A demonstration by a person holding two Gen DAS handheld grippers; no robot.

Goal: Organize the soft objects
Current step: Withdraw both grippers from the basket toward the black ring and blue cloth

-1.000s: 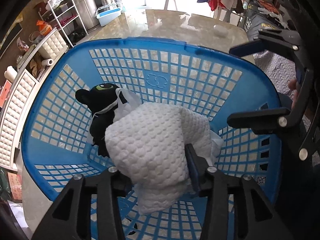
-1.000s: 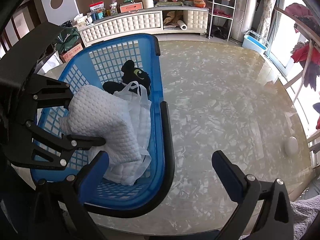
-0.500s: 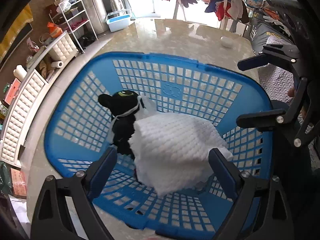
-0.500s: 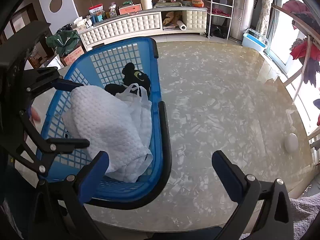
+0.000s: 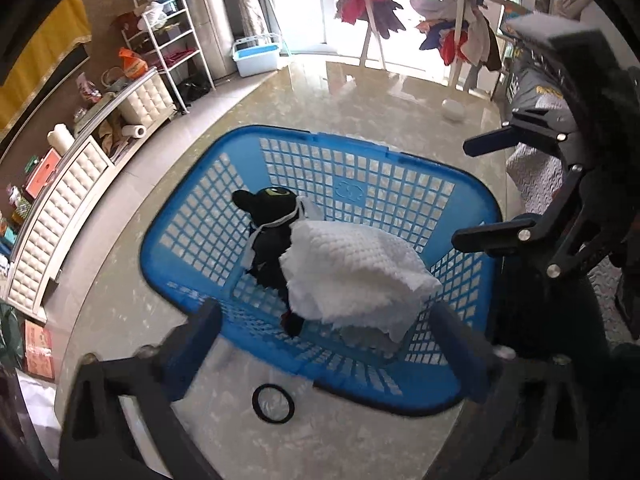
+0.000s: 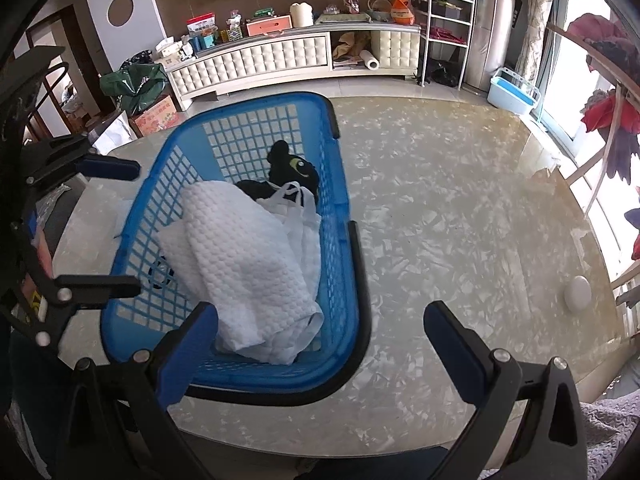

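Note:
A blue plastic basket stands on the marble table. Inside lie a white textured cloth, a black plush toy and a white plastic bag under the cloth. My left gripper is open and empty, held above and behind the basket's near rim; it also shows in the right wrist view at the left. My right gripper is open and empty over the basket's near corner; it shows in the left wrist view at the right.
A black hair tie lies on the table by the basket's near rim. A small white round object sits near the table's far edge. A white cabinet, shelf rack and clothes rack stand beyond the table.
My left gripper opened and let go of the white cloth, which now rests in the basket. The left gripper then pulled back and up. The right gripper stayed open.

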